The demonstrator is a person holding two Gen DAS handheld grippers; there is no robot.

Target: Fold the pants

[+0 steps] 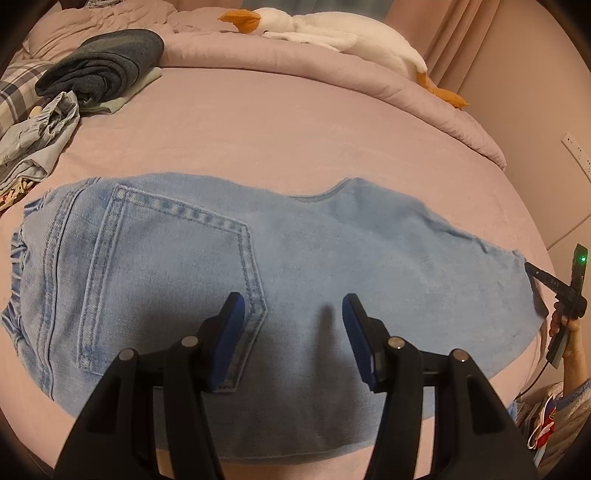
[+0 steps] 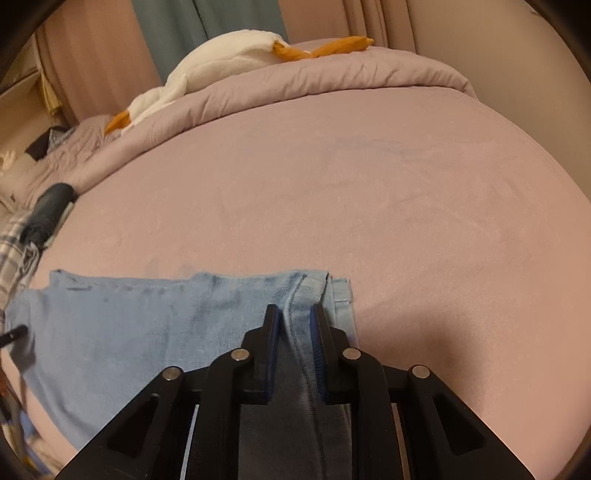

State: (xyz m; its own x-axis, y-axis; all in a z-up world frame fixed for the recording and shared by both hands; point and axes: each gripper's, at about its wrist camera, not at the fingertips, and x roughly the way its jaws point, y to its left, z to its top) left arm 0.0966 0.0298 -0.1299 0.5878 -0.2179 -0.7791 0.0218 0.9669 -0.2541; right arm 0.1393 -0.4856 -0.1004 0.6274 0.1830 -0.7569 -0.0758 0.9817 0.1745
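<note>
Light blue jeans [image 1: 295, 258] lie folded lengthwise across the pink bed sheet [image 1: 258, 129], back pocket up and waistband at the left. My left gripper [image 1: 293, 306] hovers open over the seat of the jeans, beside the pocket's tip, with nothing between its blue pads. At the leg end of the jeans [image 2: 129, 332], my right gripper [image 2: 293, 314] is shut on a raised ridge of denim along the side seam. In the left wrist view the right gripper [image 1: 554, 288] shows at the far right edge, held by a person's hand [image 1: 565, 328].
A stack of folded dark clothes [image 1: 107, 62] and a crumpled pale blue garment [image 1: 40, 129] lie at the back left of the bed. A white goose plush toy [image 1: 332, 33] rests on the rolled comforter [image 1: 295, 62] along the far side. Bare sheet stretches beyond the jeans.
</note>
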